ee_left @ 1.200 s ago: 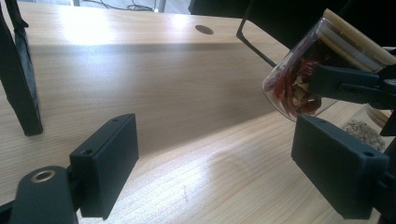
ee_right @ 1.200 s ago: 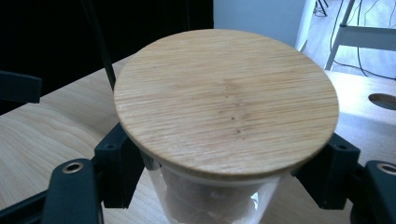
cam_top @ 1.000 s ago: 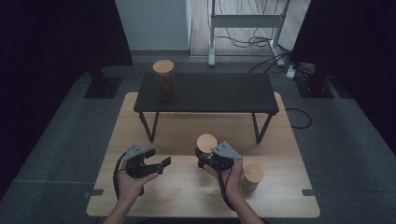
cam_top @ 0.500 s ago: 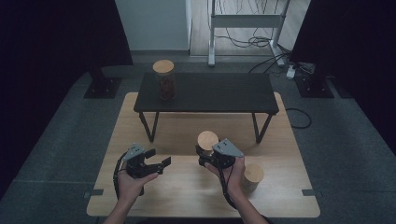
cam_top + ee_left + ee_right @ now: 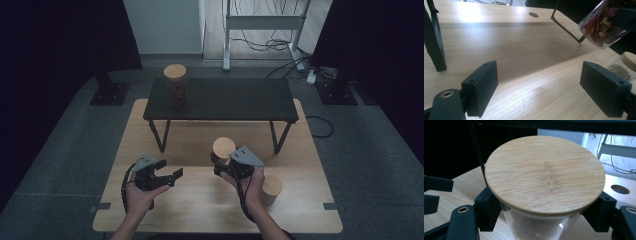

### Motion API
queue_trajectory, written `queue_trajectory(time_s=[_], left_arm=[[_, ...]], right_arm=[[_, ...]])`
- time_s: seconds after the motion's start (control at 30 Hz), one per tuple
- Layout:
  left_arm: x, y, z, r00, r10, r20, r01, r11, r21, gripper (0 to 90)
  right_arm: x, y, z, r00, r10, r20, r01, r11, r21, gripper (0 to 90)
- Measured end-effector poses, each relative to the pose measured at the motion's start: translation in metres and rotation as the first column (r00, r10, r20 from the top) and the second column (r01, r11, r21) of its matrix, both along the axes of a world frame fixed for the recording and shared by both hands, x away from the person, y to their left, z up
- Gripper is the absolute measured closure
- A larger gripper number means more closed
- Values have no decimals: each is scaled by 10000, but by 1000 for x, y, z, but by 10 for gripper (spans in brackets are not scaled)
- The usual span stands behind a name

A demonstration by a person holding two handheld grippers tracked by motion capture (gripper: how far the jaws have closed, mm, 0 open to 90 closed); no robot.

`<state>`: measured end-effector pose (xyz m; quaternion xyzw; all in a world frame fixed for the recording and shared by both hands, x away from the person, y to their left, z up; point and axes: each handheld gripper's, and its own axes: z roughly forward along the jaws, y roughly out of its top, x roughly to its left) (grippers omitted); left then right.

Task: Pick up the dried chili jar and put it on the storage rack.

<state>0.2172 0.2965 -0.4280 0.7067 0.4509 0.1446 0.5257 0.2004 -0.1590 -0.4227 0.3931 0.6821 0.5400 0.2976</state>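
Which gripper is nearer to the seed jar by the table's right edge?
Right. The right gripper, shut on a lidded jar, sits just up and left of the seed jar. The left gripper, jaws open, hangs well off to its left.

A bench [image 5: 235, 100] stands across the far part of the table [image 5: 200, 200], its legs on the tabletop. A jar [image 5: 175, 85] sits on the bench near its left end. Near of the bench, about mid-table, the right gripper [image 5: 220, 165] holds a second jar [image 5: 224, 149] off the tabletop, one jaw on each side just under its lid [image 5: 545, 173]. A third jar [image 5: 271, 189] stands on the table just right of the right hand [image 5: 248, 182]. The left gripper [image 5: 167, 172] is well left of the held jar, over bare tabletop.
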Motion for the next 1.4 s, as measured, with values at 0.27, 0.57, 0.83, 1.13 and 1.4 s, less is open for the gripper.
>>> queue_trajectory(time_s=[0.27,0.57,0.83,1.13,1.4], left_arm=[[0,0,0,10000,6,-17,-6,10000,-10,147],[-1,1,0,10000,0,24,1,10000,-37,147],[-1,1,0,10000,2,21,-2,10000,-36,147],[-1,1,1,10000,18,39,-17,10000,-71,147],[-1,2,1,10000,22,61,-21,10000,-70,147]], right_arm=[[-3,-1,9,9997,36,241,-38,10000,89,254],[-4,-4,17,9993,27,376,-34,9998,187,254],[-4,-5,26,9984,-55,567,41,9997,250,254],[-3,-8,36,9967,-164,795,132,9991,409,254],[0,-7,45,9954,-179,937,141,9990,413,254]])
